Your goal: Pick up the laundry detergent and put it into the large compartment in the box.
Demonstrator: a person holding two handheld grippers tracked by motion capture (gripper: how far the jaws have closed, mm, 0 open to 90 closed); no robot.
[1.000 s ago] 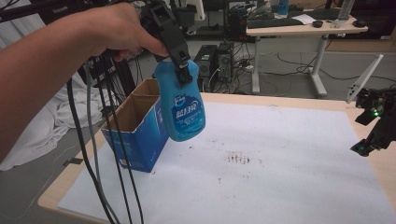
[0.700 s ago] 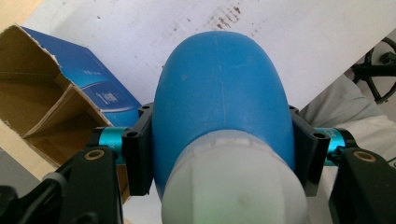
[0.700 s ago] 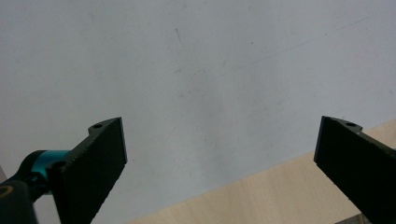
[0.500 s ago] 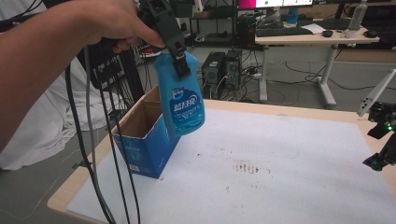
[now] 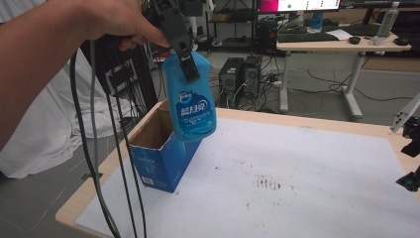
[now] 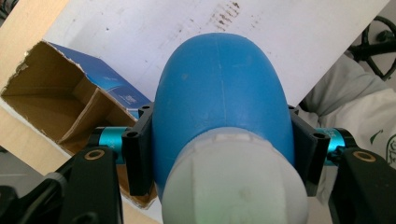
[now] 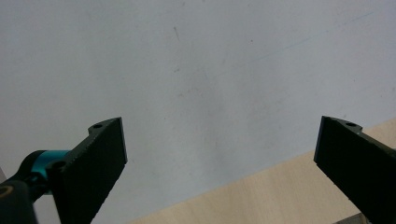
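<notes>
A blue plastic bottle with a white label hangs in the air, held near its top by my left gripper, which is shut on it. In the left gripper view the blue bottle sits between the black jaws, white cap toward the camera. Just below and left of it stands an open blue cardboard box with a divided brown inside. My right gripper sits at the table's right edge. In the right gripper view it stands wide open over the white mat, with nothing between the jaws.
A white mat with brown stains covers the wooden table. Black cables hang from the left hand. Behind the table are desks, computers and a white cloth.
The left gripper has carried the bottle slightly right and kept it above the box's right side. The right gripper has drifted farther toward the right edge.
</notes>
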